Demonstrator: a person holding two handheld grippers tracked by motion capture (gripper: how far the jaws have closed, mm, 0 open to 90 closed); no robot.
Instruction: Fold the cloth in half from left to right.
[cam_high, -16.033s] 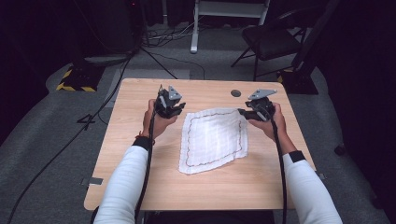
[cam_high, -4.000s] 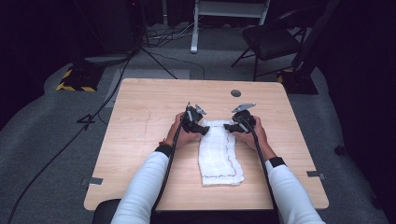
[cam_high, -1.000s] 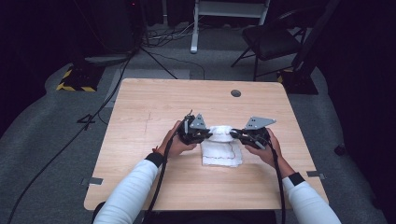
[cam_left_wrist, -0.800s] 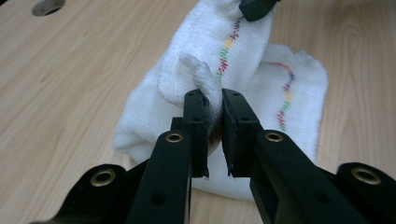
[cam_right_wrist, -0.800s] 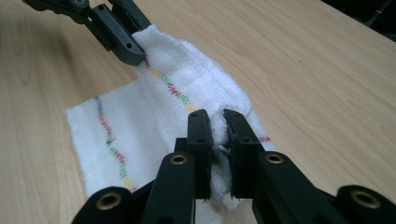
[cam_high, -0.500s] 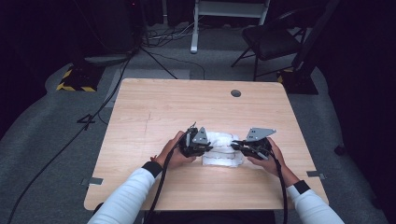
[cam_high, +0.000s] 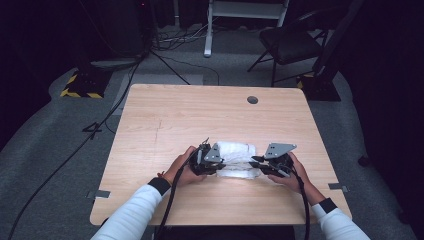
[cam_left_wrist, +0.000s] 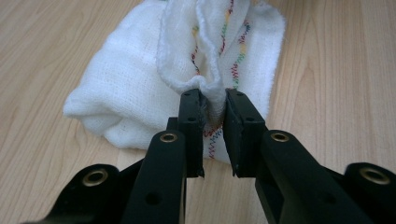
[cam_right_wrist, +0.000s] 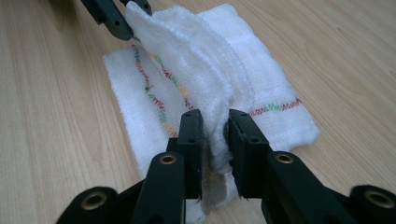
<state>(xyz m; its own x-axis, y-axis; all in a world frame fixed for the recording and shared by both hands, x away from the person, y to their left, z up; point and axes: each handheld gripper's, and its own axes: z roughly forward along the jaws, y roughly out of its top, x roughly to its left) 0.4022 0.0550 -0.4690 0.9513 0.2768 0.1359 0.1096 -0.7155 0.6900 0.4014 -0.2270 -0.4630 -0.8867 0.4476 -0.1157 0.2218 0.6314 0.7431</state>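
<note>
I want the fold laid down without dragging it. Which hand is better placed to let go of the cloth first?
Probably the right. The right gripper has jaws that have just been opening, with the cloth and its flat layered edge between them. The left gripper pinches a bunched, lifted edge tightly.

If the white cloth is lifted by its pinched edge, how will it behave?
Probably floppy: the white cloth sags in soft folds between the left tongs and right tongs. Likely light and loosely woven. It would bunch rather than slide if pushed.
</note>
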